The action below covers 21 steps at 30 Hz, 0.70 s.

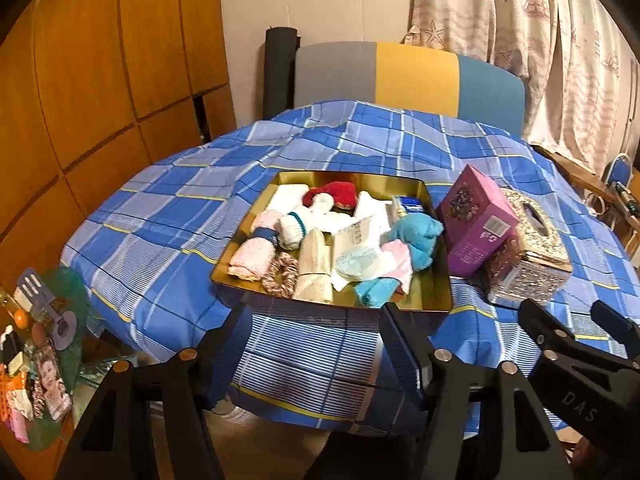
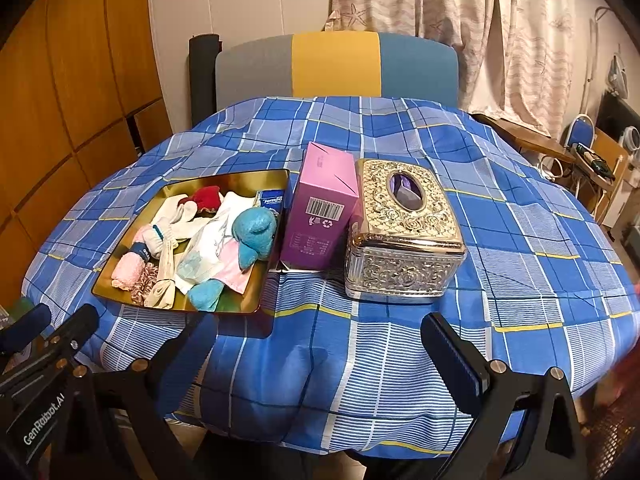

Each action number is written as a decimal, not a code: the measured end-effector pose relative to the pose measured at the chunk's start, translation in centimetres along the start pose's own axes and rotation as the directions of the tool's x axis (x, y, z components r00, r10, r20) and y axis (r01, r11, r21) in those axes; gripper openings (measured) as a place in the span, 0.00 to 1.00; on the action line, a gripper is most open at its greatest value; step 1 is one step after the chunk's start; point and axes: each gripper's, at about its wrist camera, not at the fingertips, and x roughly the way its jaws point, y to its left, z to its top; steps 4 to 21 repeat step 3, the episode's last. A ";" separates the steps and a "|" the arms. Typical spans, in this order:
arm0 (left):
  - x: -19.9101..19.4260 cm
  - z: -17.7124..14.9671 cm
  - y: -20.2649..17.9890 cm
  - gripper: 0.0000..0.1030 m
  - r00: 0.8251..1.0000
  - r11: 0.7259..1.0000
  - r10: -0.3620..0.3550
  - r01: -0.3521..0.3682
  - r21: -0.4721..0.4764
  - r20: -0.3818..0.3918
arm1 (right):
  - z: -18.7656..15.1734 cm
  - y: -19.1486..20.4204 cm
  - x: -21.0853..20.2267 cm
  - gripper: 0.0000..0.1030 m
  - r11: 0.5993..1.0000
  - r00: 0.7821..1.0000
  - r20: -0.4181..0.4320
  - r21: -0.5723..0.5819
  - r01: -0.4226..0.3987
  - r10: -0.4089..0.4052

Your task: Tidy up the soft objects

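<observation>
Soft items (image 1: 332, 240) all piled loose in the gold tin (image 1: 248, 292); none on the tablecloth (image 2: 400, 360). Fits pre-sort or post-gather. Left gripper (image 1: 316, 344) and right gripper (image 2: 320, 356) wide open, empty.

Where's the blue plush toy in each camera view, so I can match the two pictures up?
Left wrist view: the blue plush toy lies at the right side of the gold tray, right of centre.
Right wrist view: the same toy is left of centre, by the tray's right wall.
Shared landmark: the purple box standing just right of the tray.
</observation>
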 end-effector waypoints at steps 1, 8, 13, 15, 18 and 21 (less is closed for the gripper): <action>0.1 0.0 0.0 0.65 1.000 1.000 -0.001 0.001 0.001 -0.001 | 0.0 0.0 0.0 1.00 1.000 1.000 -0.001 0.001 -0.002 0.002; 0.3 0.0 0.1 0.65 1.000 1.000 -0.006 0.006 -0.006 -0.009 | -0.1 -0.1 0.1 1.00 1.000 1.000 -0.003 0.002 0.002 -0.002; 0.3 0.0 0.1 0.65 1.000 1.000 -0.006 0.006 -0.006 -0.009 | -0.1 -0.1 0.1 1.00 1.000 1.000 -0.003 0.002 0.002 -0.002; 0.3 0.0 0.1 0.65 1.000 1.000 -0.006 0.006 -0.006 -0.009 | -0.1 -0.1 0.1 1.00 1.000 1.000 -0.003 0.002 0.002 -0.002; 0.3 0.0 0.1 0.65 1.000 1.000 -0.006 0.006 -0.006 -0.009 | -0.1 -0.1 0.1 1.00 1.000 1.000 -0.003 0.002 0.002 -0.002; 0.3 0.0 0.1 0.65 1.000 1.000 -0.006 0.006 -0.006 -0.009 | -0.1 -0.1 0.1 1.00 1.000 1.000 -0.003 0.002 0.002 -0.002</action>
